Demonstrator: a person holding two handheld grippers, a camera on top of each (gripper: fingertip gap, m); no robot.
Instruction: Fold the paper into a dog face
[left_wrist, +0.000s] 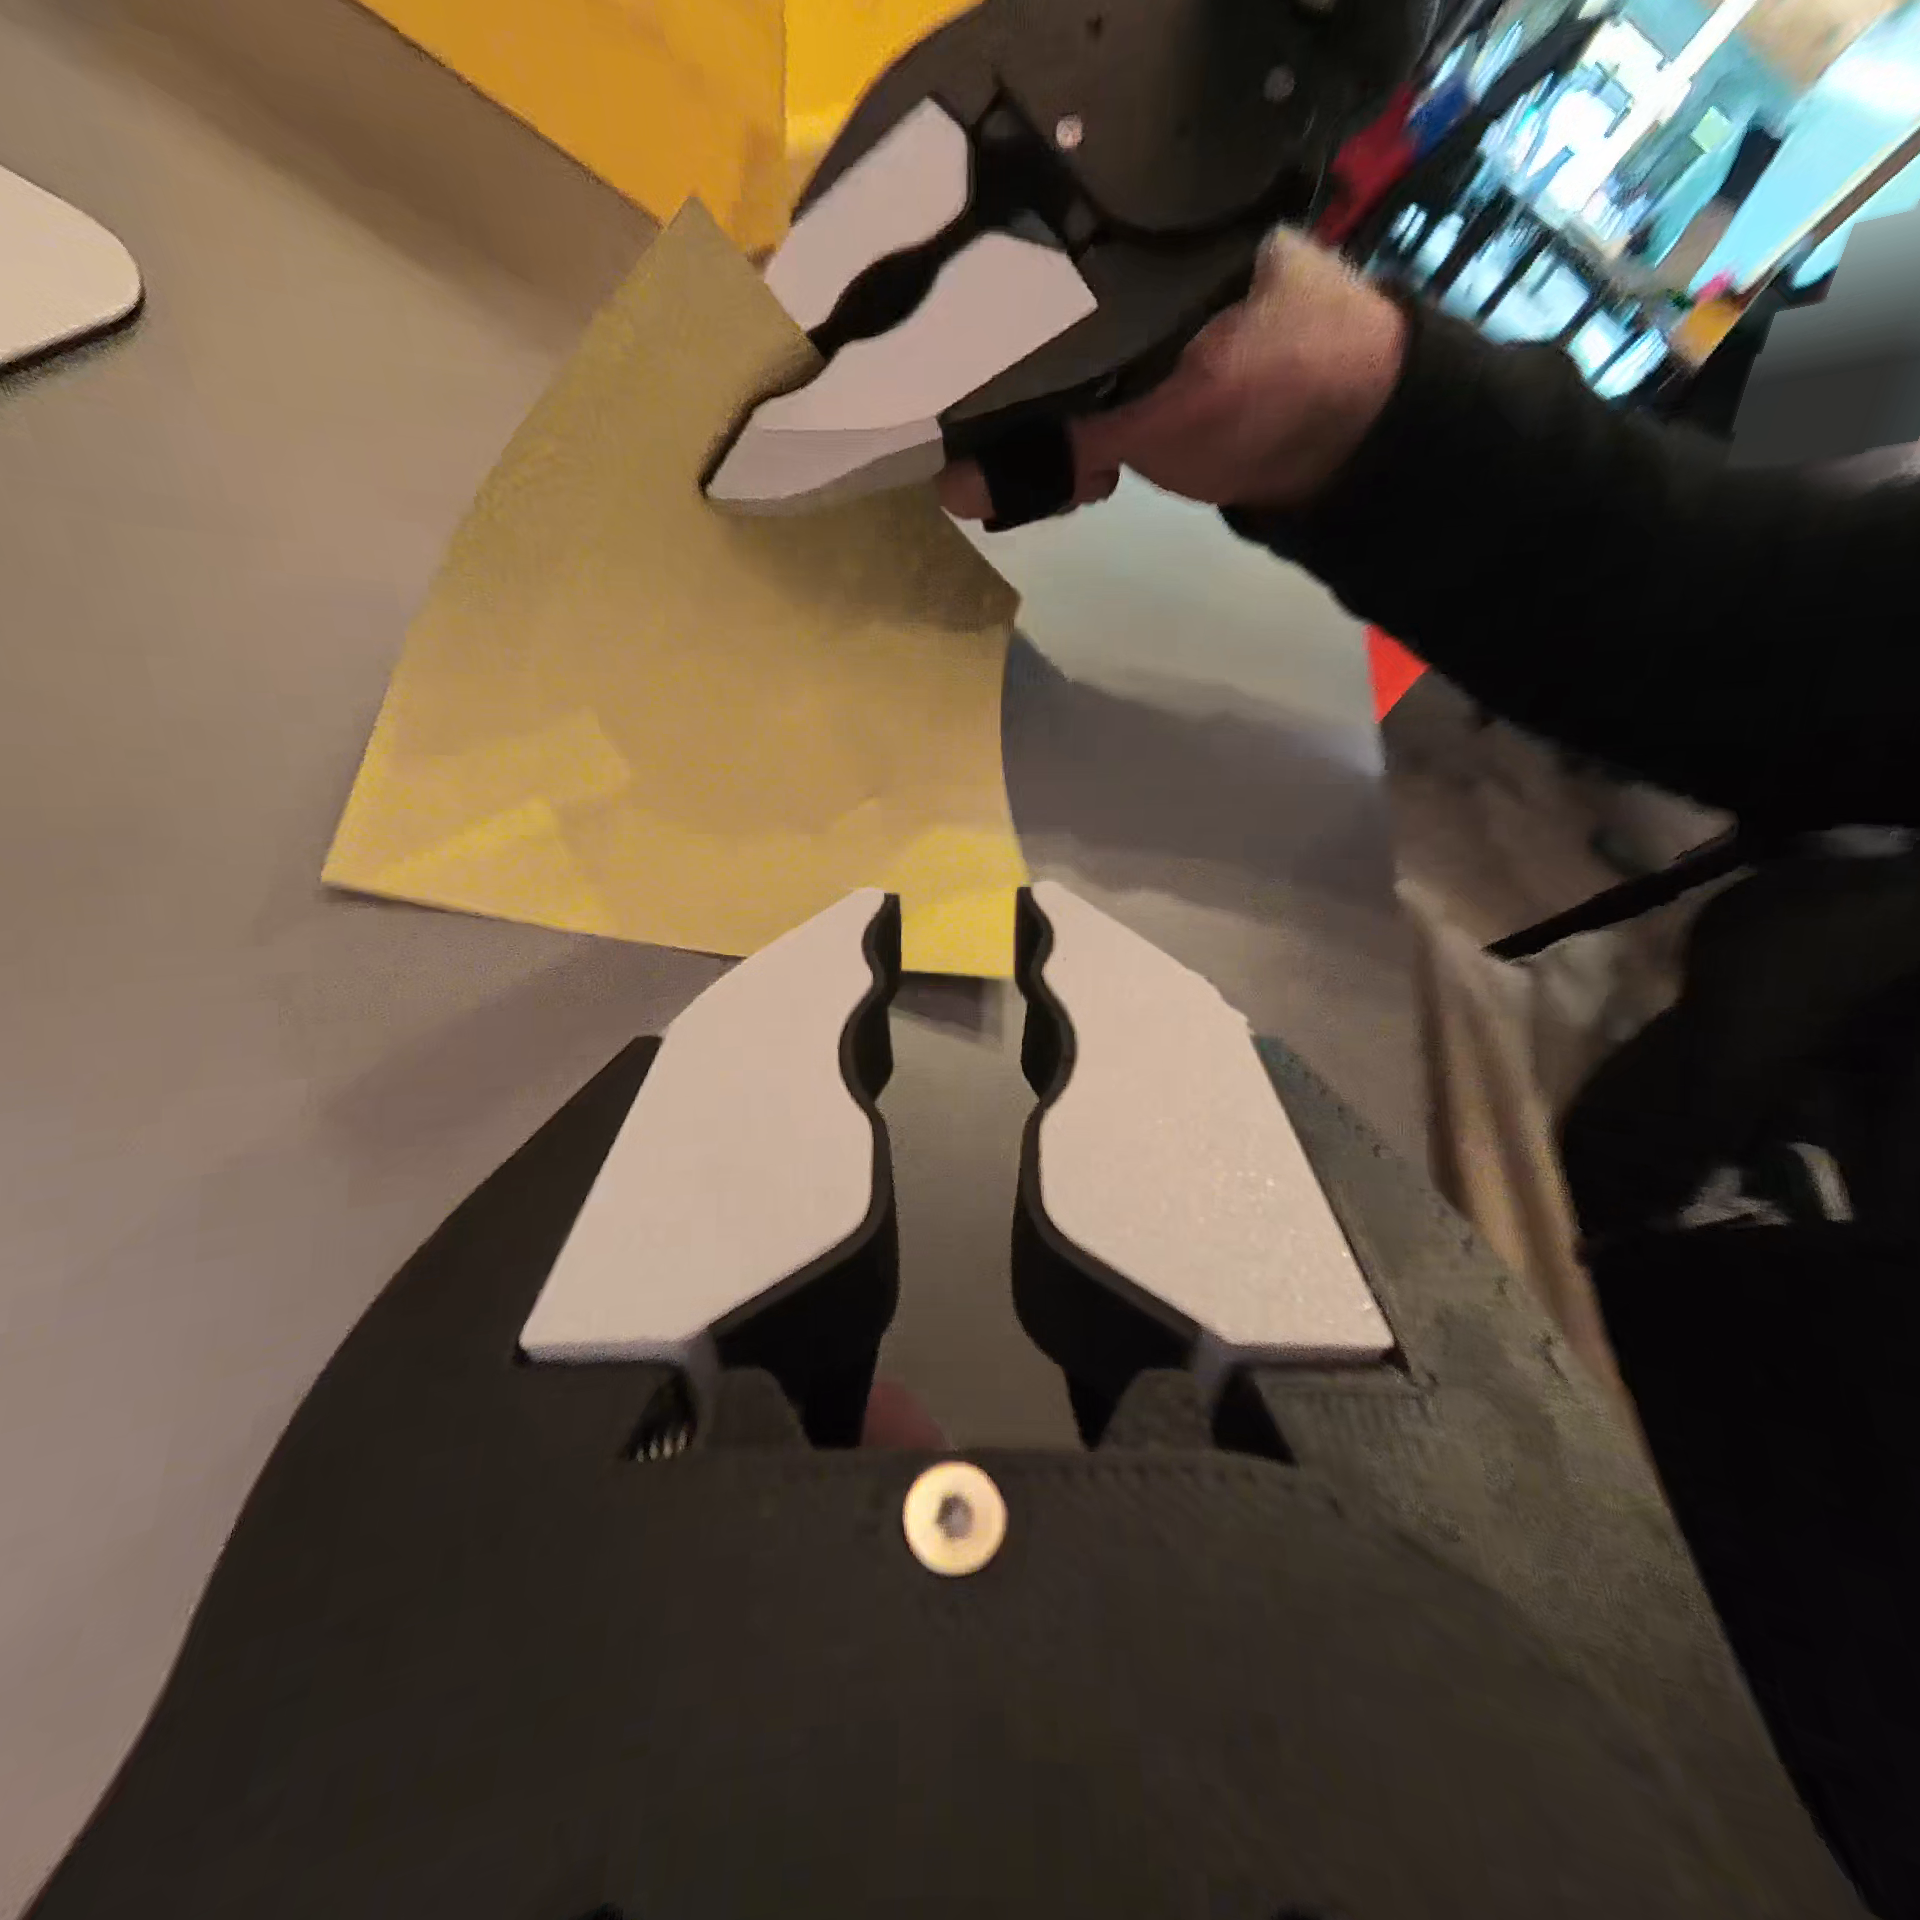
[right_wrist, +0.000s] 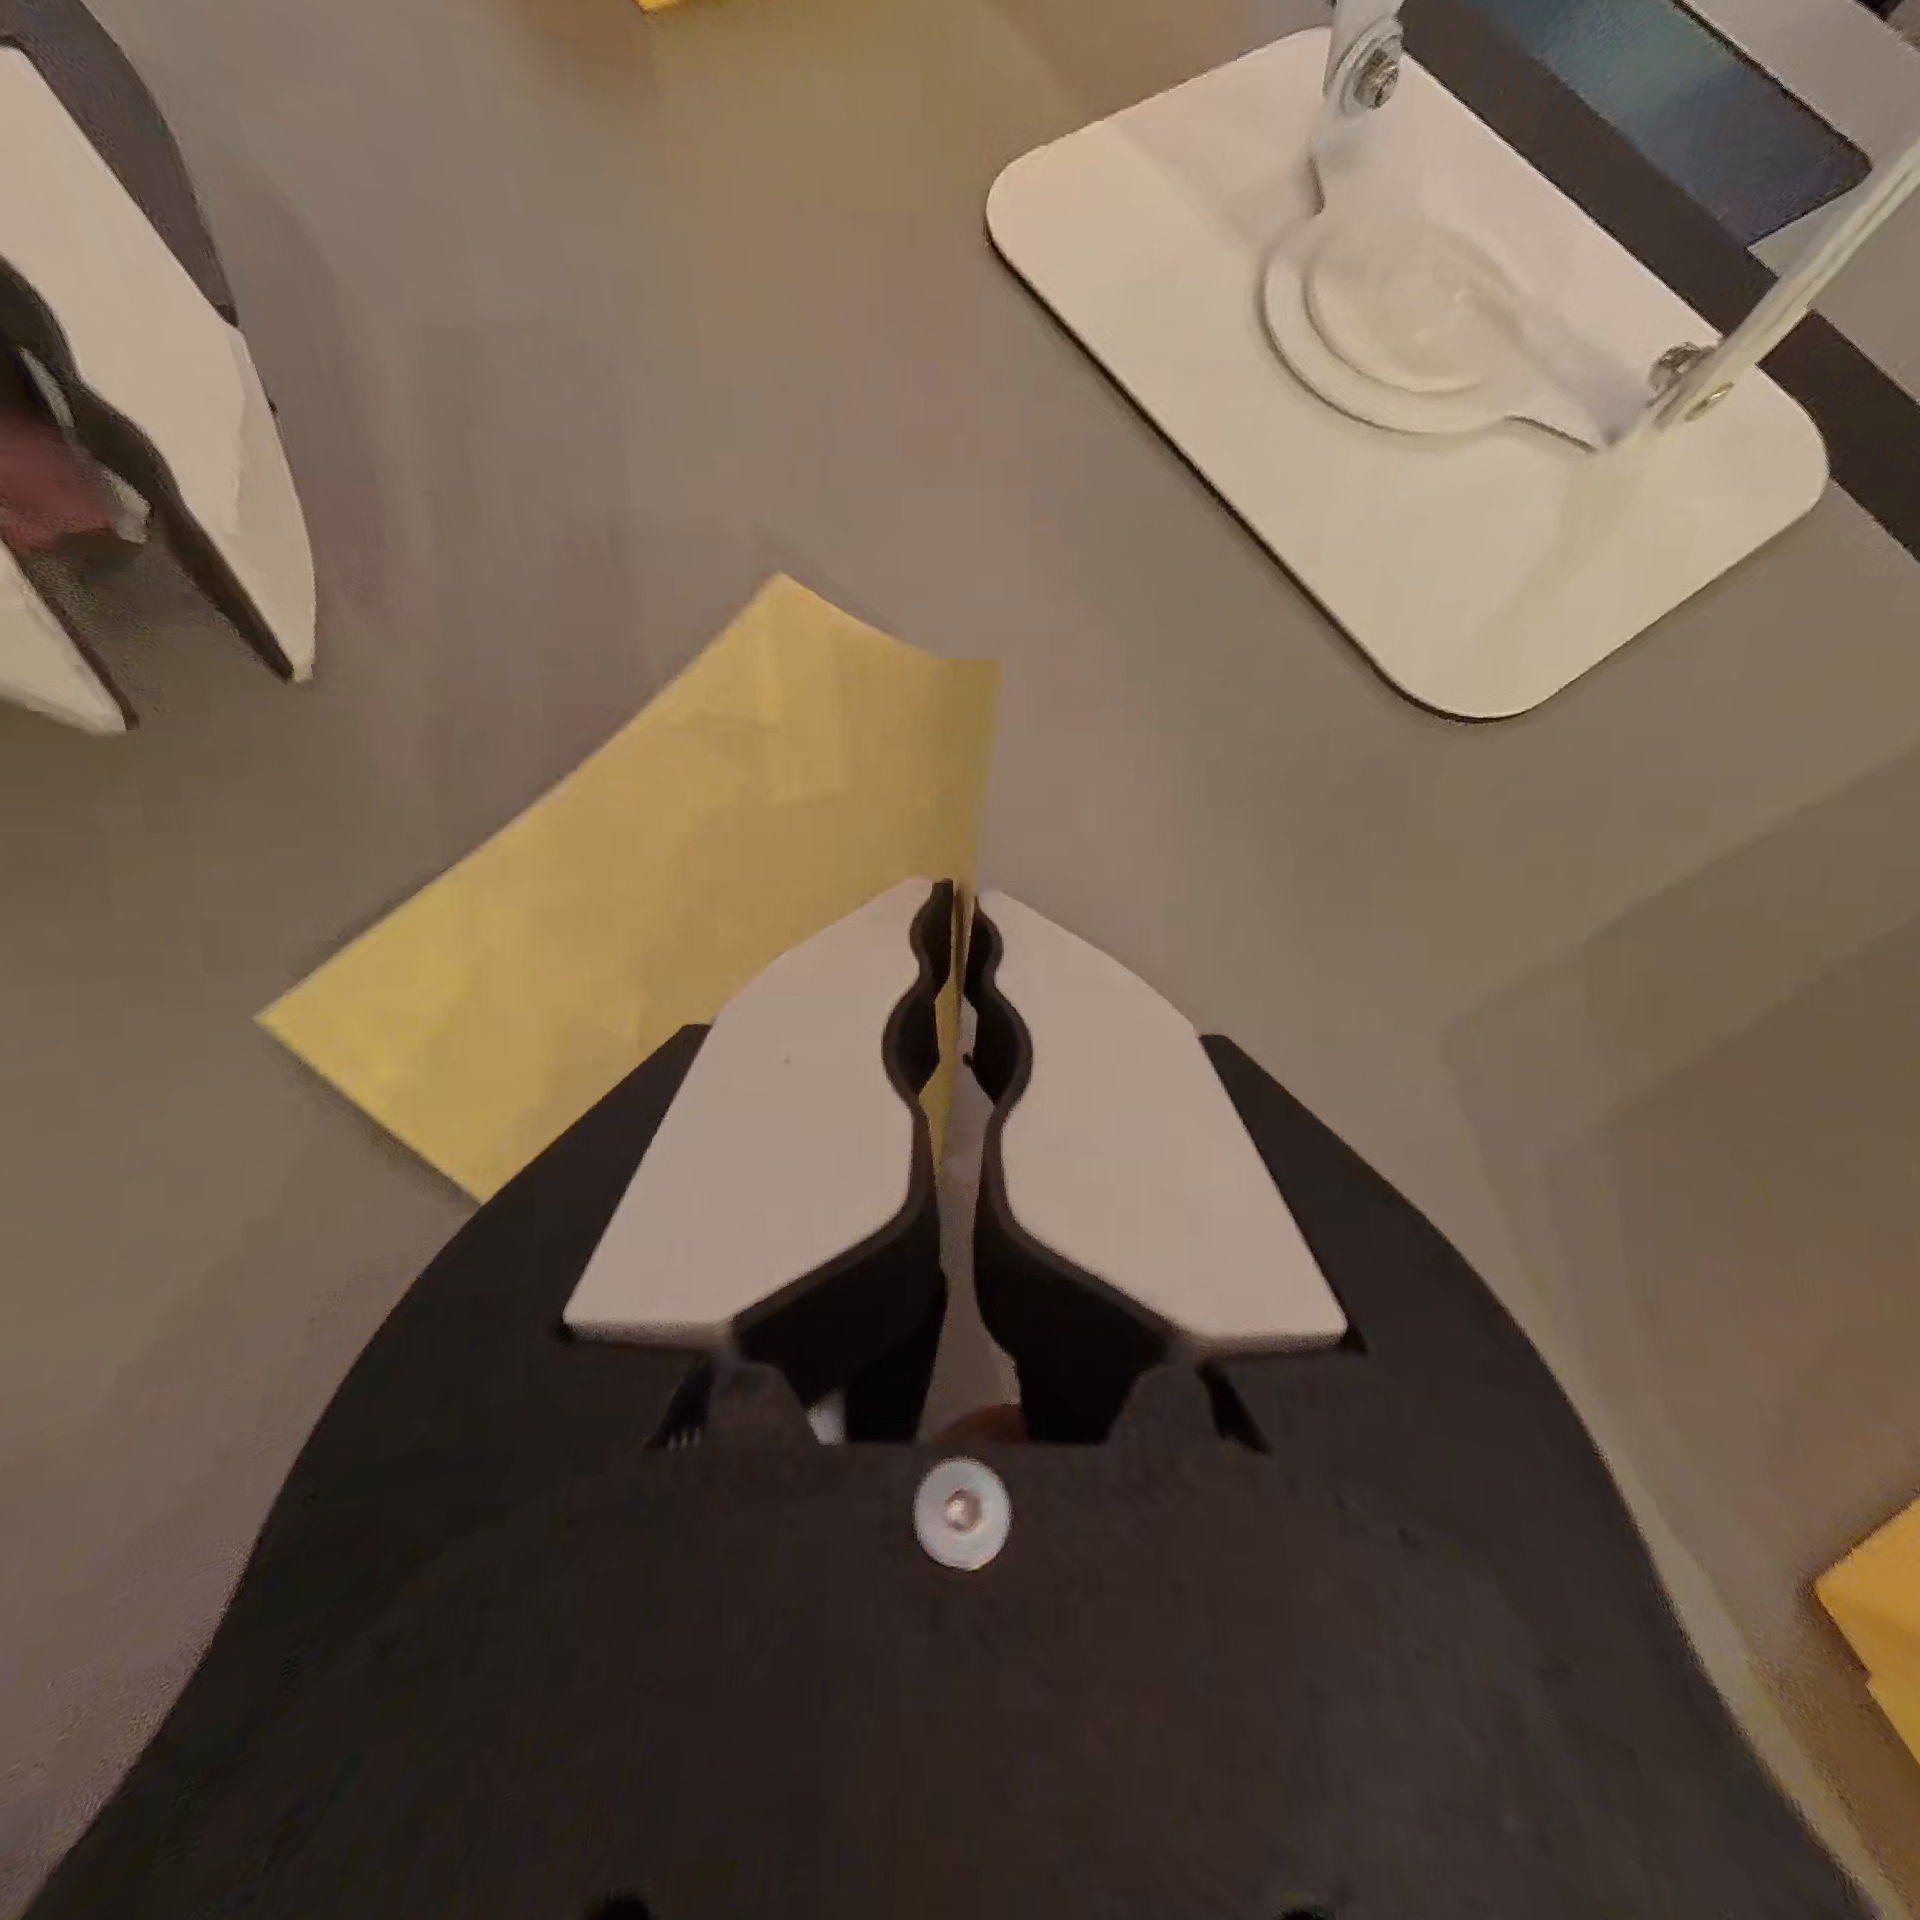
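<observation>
A yellow paper (left_wrist: 675, 707) lies on the grey table (left_wrist: 208, 623). One side is lifted and curled upward. My right gripper (right_wrist: 958, 904) is shut on the paper's (right_wrist: 644, 935) raised edge, with the sheet standing between its fingers. In the left wrist view the right gripper (left_wrist: 774, 416) pinches the paper's far side, held by a hand in a dark sleeve. My left gripper (left_wrist: 956, 914) is open and empty, just short of the paper's near corner. It also shows at the top left of the right wrist view (right_wrist: 203, 686).
A white stand base (right_wrist: 1455, 416) with a clear arm sits on the table at the back right, its corner also in the left wrist view (left_wrist: 52, 281). More yellow paper lies beyond (left_wrist: 644, 94) and at the right edge (right_wrist: 1881, 1621). About 12 cm separates my left fingertips from my right.
</observation>
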